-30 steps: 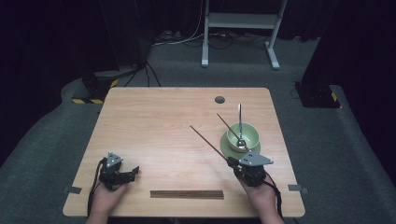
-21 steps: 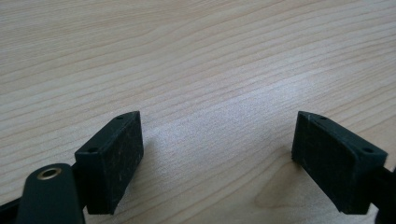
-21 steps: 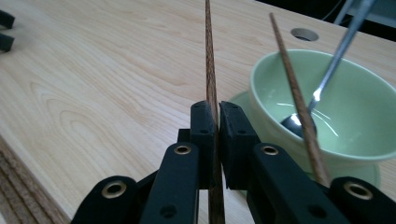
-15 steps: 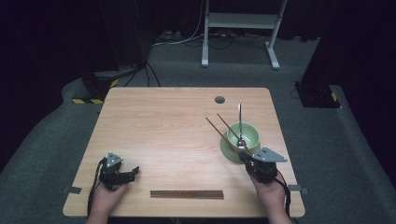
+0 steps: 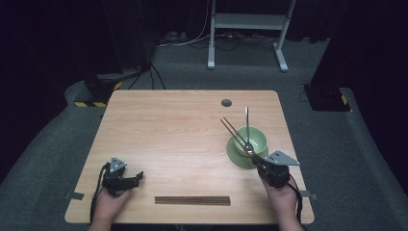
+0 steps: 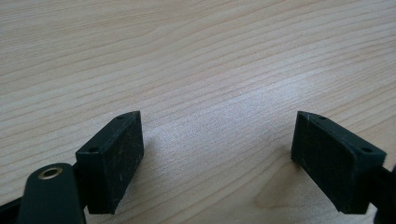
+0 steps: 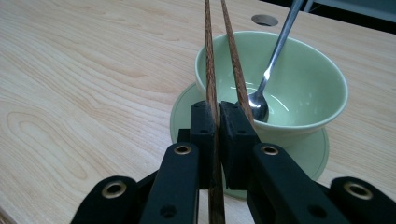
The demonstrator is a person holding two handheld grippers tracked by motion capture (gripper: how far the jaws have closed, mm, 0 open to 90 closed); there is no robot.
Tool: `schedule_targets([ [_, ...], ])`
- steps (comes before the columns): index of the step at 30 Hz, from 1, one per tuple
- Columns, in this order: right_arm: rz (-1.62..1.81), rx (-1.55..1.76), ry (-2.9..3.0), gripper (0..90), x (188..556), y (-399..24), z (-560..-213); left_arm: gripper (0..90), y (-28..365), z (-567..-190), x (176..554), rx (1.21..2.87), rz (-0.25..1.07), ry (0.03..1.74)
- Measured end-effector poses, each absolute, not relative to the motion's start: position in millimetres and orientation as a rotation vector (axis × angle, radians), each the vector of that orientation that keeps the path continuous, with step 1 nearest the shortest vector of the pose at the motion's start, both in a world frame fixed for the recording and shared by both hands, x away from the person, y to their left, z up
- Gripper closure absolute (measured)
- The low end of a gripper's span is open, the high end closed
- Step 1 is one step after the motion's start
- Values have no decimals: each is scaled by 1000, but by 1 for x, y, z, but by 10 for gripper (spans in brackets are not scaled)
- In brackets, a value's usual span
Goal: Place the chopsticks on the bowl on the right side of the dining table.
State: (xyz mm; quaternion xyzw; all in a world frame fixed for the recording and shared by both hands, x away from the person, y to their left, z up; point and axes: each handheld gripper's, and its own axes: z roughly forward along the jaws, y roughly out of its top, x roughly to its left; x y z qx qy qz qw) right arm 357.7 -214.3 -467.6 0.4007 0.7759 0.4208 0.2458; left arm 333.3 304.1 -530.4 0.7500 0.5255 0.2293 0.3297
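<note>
Bowl (image 5: 250,139) stands on saucer (image 5: 236,155) at right centre of the table (image 5: 168,130); spoon (image 5: 247,126) rests in it. Chopstick rest (image 5: 192,200) lies lower centre. Chopsticks (image 5: 233,132) cross above the bowl's left rim.

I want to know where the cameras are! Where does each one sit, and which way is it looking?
High view: above the person's side, looking forward and down on the table; both hands, left gripper and right gripper show.
Left gripper view: on the left gripper, looking at bare wood between its open jaws.
Right gripper view: on the right gripper, looking along chopsticks toward the bowl.
High and right gripper views share bowl, spoon and chopsticks.
</note>
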Motion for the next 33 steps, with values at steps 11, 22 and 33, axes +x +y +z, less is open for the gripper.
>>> schedule_targets([
  [11,1130,1107,2103,845,359,-216,-469,173,304,-530,333,1962,601,1374],
  [22,1111,1099,2100,840,361,-215,-471,174,304,-530,333,1963,602,1373],
  [33,1120,1084,2091,733,360,-215,-470,175,304,-530,333,1963,602,1373],
])
